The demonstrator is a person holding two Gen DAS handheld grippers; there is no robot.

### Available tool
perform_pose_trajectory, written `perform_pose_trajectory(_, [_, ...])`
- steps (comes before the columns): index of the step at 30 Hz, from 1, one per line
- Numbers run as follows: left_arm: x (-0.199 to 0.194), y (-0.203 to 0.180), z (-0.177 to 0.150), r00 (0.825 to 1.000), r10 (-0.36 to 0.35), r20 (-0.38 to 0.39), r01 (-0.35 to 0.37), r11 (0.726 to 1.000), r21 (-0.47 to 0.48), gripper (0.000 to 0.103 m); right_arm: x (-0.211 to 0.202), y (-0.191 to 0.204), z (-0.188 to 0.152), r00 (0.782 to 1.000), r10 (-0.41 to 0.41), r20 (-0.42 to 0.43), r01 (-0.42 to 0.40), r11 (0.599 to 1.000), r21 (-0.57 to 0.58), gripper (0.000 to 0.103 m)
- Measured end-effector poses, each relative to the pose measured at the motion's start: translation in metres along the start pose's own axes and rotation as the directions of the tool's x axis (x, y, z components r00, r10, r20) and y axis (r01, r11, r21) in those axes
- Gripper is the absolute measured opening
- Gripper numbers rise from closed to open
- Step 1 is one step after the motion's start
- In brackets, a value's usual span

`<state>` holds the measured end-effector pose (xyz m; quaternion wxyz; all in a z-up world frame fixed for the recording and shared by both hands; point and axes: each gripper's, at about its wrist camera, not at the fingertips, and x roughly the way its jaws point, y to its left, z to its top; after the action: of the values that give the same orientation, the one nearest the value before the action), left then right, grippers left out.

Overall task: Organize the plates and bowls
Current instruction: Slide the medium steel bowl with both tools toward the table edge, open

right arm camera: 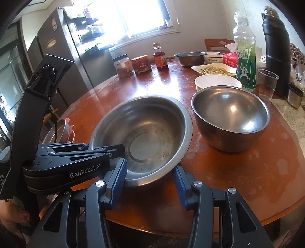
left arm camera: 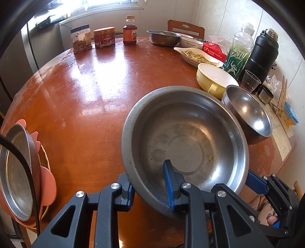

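The wide, shallow stainless-steel basin (left arm camera: pixel 185 145) is pinched by its near rim in the closed left gripper (left arm camera: pixel 150 190) at the round reddish-brown table's (left arm camera: pixel 80 91) near edge, presumably for nesting, while the right gripper (right arm camera: pixel 150 177) is held parted, nothing gripped, just behind it

A round, glossy red-brown wooden bench (right arm camera: pixel 238 171) is lit by a bright window (right arm camera: pixel 133 17) set in a pale wall (glare is thrown across the worn top). A tall stainless-steel refrigerator (right arm camera: pixel 63 49) is seen beside the window, and a brown wooden chair back (left arm camera: pixel 185 28) behind the bench.
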<state>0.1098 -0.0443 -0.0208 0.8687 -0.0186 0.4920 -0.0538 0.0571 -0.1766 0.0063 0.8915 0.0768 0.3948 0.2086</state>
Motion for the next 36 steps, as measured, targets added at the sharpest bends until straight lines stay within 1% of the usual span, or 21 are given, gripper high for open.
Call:
perform_pose_trajectory(6, [-0.006, 0.001, -0.003, 1.000, -0.020, -0.002, 0.020, 1.000, -0.007, 0.028, -0.006, -0.002, -0.002, 1.000, 0.019, -0.008, -0.019, 1.000, 0.006, 0.050])
perform_pose_trajectory(13, [-0.006, 0.000, -0.008, 1.000, -0.025, -0.013, 0.024, 1.000, -0.010, 0.029, -0.008, -0.007, -0.003, 0.999, 0.028, -0.024, -0.027, 0.999, 0.021, 0.050])
perform_pose_trajectory(22, [-0.006, -0.002, -0.013, 1.000, -0.026, -0.017, 0.026, 1.000, 0.003, 0.029, -0.013, -0.018, -0.004, 1.000, 0.003, -0.010, -0.002, 0.999, 0.051, 0.050])
perform_pose_trajectory(26, [-0.006, -0.004, -0.017, 1.000, -0.019, -0.019, 0.020, 1.000, 0.008, 0.029, -0.016, -0.020, -0.002, 0.999, -0.030, 0.018, 0.029, 0.999, 0.043, 0.049])
perform_pose_trajectory(28, [-0.007, -0.003, -0.019, 1.000, -0.018, -0.019, 0.018, 1.000, 0.009, 0.029, -0.015, -0.022, -0.002, 1.000, -0.022, 0.017, 0.021, 0.999, 0.046, 0.045])
perform_pose_trajectory(36, [-0.012, -0.008, -0.025, 1.000, -0.011, -0.001, 0.011, 1.000, 0.022, 0.030, -0.009, -0.028, -0.003, 1.000, -0.020, 0.010, 0.019, 0.998, 0.066, 0.045])
